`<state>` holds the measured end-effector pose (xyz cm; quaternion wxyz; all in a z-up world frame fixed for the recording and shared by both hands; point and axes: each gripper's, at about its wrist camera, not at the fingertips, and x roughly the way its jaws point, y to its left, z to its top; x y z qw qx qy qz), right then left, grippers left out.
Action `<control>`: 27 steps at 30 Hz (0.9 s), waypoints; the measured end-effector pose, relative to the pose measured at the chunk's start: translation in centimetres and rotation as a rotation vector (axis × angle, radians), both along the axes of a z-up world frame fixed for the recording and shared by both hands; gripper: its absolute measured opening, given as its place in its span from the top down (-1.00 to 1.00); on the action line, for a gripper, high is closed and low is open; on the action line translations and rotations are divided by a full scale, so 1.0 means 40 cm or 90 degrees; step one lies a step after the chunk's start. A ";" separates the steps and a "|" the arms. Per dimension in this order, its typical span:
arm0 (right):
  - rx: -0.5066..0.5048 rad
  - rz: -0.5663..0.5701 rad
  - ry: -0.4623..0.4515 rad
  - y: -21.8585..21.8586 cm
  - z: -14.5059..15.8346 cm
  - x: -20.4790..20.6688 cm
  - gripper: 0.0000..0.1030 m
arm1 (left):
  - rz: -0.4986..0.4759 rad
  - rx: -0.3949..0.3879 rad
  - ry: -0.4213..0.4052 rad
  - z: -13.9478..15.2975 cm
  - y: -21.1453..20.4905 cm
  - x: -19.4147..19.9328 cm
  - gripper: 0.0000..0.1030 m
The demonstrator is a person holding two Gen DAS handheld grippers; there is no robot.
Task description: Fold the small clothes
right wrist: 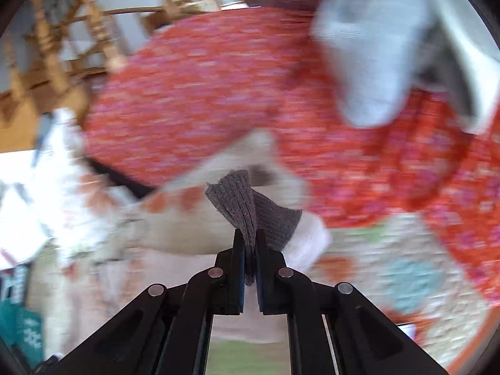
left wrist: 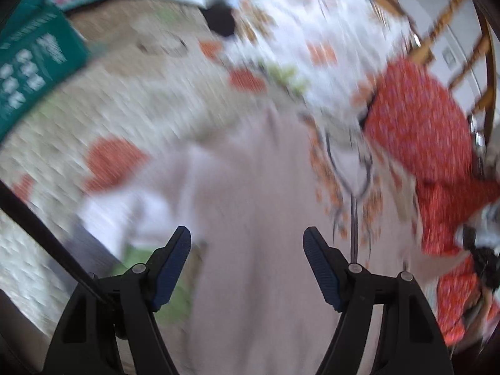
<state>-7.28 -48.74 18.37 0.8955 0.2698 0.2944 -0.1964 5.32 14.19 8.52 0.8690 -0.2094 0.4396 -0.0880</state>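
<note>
My left gripper (left wrist: 247, 243) is open and empty, hovering over a pale pink cloth (left wrist: 250, 203) spread on the patterned table cover (left wrist: 131, 106). My right gripper (right wrist: 249, 243) is shut on the grey ribbed cuff of a small sock (right wrist: 243, 203) with a white body (right wrist: 306, 240), held in the air. A second light grey sock (right wrist: 365, 47) hangs at the upper right of the right wrist view. A red floral garment (left wrist: 418, 125) lies at the right; it also fills the right wrist view (right wrist: 218, 93). Both views are motion blurred.
A teal box (left wrist: 34, 62) lies at the far left of the table. A wooden chair (left wrist: 437, 31) stands behind the table at the right, and shows in the right wrist view (right wrist: 53, 47). A white printed cloth (left wrist: 312, 31) lies at the back.
</note>
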 end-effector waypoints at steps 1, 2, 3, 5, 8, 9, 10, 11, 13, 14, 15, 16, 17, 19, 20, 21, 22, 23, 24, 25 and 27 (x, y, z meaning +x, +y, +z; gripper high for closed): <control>0.013 0.035 -0.012 0.057 0.011 0.043 0.89 | 0.017 -0.009 -0.009 0.014 0.023 0.005 -0.44; 0.022 0.067 -0.018 0.115 0.017 0.081 0.89 | 0.041 -0.022 -0.024 0.030 0.057 0.010 -0.45; 0.029 0.096 -0.022 0.168 0.019 0.124 0.89 | 0.059 -0.030 -0.035 0.042 0.085 0.012 -0.45; 0.038 0.154 -0.022 0.292 0.014 0.215 0.89 | 0.098 -0.034 -0.058 0.056 0.144 0.007 -0.46; 0.049 0.227 -0.006 0.480 -0.021 0.346 0.89 | 0.146 -0.024 -0.066 0.056 0.218 -0.005 -0.46; 0.052 0.245 0.001 0.534 -0.037 0.375 0.89 | 0.157 -0.033 -0.064 0.054 0.241 -0.010 -0.46; 0.054 0.271 0.011 0.606 -0.055 0.415 0.89 | 0.166 -0.053 -0.063 0.052 0.265 -0.013 -0.47; 0.055 0.289 0.020 0.651 -0.074 0.450 0.89 | 0.175 -0.073 -0.061 0.048 0.288 -0.017 -0.47; 0.053 0.330 0.045 0.767 -0.120 0.511 0.89 | 0.198 -0.093 -0.057 0.042 0.321 -0.022 -0.47; 0.047 0.343 0.057 0.812 -0.138 0.529 0.89 | 0.205 -0.095 -0.056 0.038 0.332 -0.027 -0.47; 0.038 0.354 0.070 0.853 -0.162 0.554 0.89 | 0.209 -0.099 -0.054 0.036 0.339 -0.027 -0.47; 0.025 0.365 0.087 0.901 -0.193 0.577 0.89 | 0.210 -0.103 -0.051 0.034 0.345 -0.027 -0.47; 0.022 0.371 0.099 0.931 -0.220 0.602 0.89 | 0.208 -0.108 -0.049 0.031 0.348 -0.025 -0.47; 0.025 0.383 0.122 0.995 -0.273 0.633 0.89 | 0.205 -0.108 -0.047 0.028 0.347 -0.024 -0.47; 0.021 0.387 0.130 1.010 -0.290 0.643 0.89 | 0.203 -0.106 -0.047 0.028 0.349 -0.025 -0.47; 0.016 0.393 0.140 1.035 -0.307 0.651 0.88 | 0.204 -0.103 -0.047 0.029 0.348 -0.025 -0.47; 0.010 0.402 0.152 1.058 -0.329 0.662 0.87 | 0.205 -0.101 -0.047 0.029 0.346 -0.024 -0.47; 0.007 0.415 0.164 1.077 -0.348 0.669 0.84 | 0.205 -0.102 -0.047 0.029 0.348 -0.025 -0.47; 0.011 0.430 0.174 1.094 -0.363 0.678 0.79 | 0.205 -0.103 -0.046 0.029 0.349 -0.024 -0.47; 0.025 0.447 0.190 1.113 -0.381 0.686 0.78 | 0.205 -0.104 -0.046 0.029 0.349 -0.023 -0.47; 0.050 0.475 0.198 1.131 -0.396 0.685 0.72 | 0.208 -0.105 -0.043 0.027 0.350 -0.022 -0.47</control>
